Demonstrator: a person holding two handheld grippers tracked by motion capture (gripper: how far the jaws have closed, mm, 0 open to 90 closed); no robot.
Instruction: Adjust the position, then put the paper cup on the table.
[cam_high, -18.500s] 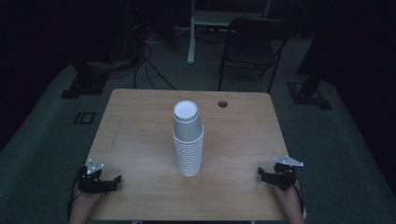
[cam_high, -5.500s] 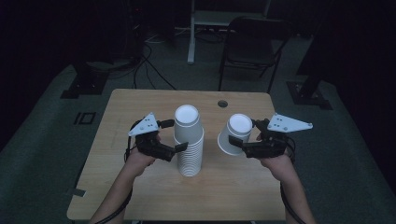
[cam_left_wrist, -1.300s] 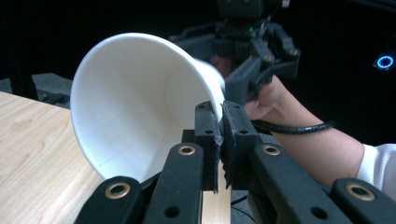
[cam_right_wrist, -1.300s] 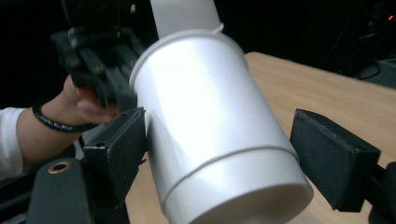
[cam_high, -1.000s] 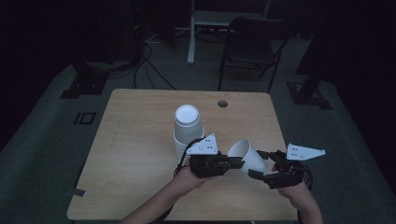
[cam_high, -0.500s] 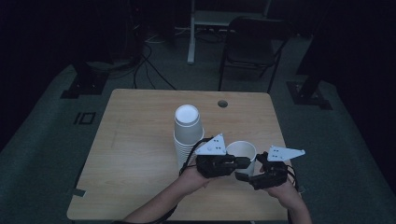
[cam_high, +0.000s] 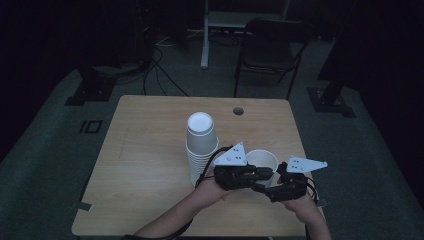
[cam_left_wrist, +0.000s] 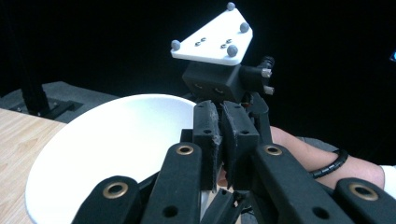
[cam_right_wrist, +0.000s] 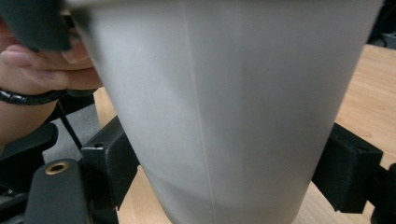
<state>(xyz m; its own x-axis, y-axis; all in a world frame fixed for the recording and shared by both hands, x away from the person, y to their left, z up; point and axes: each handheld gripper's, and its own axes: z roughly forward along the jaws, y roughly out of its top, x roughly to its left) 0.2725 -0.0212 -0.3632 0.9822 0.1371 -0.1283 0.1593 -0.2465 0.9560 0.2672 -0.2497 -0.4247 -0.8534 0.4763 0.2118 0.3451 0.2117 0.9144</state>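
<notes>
Wooden table first, w/ a tall stack of white paper cups standing upside down around the middle. Just right of it is one loose cup, mouth up. Right gripper has its jaws on either side of the cup wall, squeezing it (clear in the right gripper view). Left gripper pinches the cup's rim, jaws pressed together on it.

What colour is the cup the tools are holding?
White. The cup looks plain white, clearest in the right gripper view.
</notes>
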